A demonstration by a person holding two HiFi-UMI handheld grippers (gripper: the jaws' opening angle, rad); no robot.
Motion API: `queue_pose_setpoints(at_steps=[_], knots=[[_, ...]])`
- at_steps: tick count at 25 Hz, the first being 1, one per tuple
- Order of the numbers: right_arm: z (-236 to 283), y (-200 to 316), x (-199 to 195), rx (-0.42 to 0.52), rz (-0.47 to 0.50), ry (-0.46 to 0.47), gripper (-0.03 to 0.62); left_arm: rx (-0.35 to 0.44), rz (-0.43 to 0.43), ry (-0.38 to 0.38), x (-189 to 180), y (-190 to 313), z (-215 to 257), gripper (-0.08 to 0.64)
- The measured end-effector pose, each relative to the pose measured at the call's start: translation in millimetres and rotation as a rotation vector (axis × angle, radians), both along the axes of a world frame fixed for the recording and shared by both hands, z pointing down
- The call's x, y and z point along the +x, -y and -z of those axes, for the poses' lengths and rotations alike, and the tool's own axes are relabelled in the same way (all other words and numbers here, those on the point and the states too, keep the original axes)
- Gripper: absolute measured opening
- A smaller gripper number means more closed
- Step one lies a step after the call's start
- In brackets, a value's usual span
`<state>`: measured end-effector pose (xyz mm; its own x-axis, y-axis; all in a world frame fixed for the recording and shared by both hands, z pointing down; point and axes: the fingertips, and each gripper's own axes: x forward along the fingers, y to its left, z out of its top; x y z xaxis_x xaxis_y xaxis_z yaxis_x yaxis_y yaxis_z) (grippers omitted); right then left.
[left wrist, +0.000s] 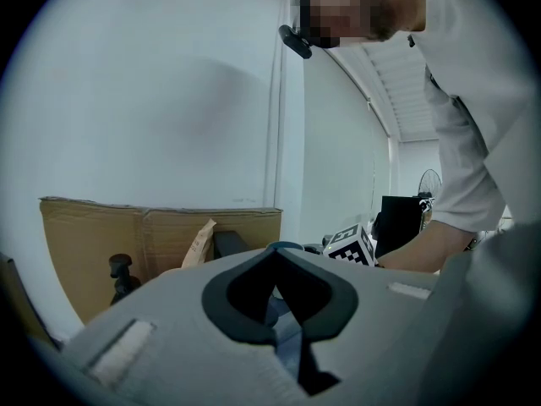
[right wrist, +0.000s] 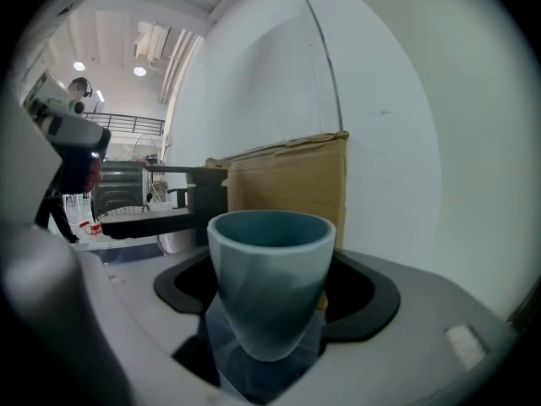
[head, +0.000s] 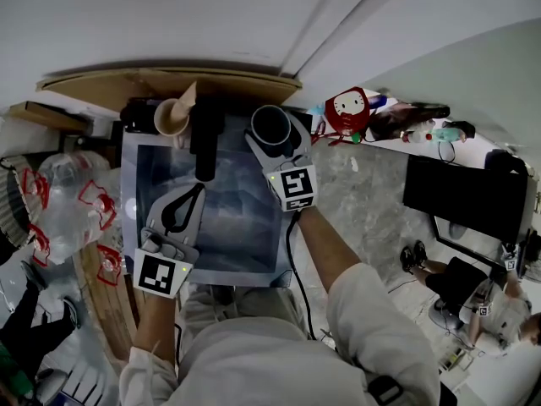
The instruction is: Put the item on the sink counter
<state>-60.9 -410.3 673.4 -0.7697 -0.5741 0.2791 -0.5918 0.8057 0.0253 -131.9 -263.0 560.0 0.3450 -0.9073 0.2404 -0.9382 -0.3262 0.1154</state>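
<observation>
the right hand-held gripper [head: 275, 142] is clenched on a teal cup [right wrist: 269, 279], upright and held over the back of the sink [head: 241, 227]. the left hand-held gripper [head: 198, 191] hangs closed and empty. carrying step: next, swing right to the marble worktop [head: 365, 205], lower it level, then release.

Plain white wall [head: 169, 15] behind, brown cardboard sheet [head: 127, 83] leaning along its foot. Grey mottled floor [head: 372, 201] to the right (black screen [head: 461, 197] beside it). Further off, 2 round ceiling lights [right wrist: 78, 66] lit above a railed gallery [right wrist: 127, 123].
</observation>
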Motion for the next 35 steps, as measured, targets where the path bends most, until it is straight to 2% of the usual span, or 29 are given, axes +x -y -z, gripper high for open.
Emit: queue_pose_setpoints(at_steps=[14, 25, 30, 35], knots=[[1.5, 1.4, -1.2, 0.030, -0.014, 0.024, 0.374, -0.014, -0.011, 0.008, -1.6, -2.2, -5.5, 0.003], [1.9, -1.0, -0.9, 0.051, -0.010, -0.005, 0.393, -0.009, -0.023, 0.001, -0.8, -5.3, -0.9, 0.003], [4.9, 0.8, -1.3, 0.048, -0.009, 0.003, 0.431, -0.006, -0.021, 0.002, -3.1, -7.6, -0.3, 0.003], [5.1, -0.6, -1.5, 0.052, -0.007, -0.003, 0.443, -0.008, -0.023, -0.002, -4.6, -9.8, -1.5, 0.003]])
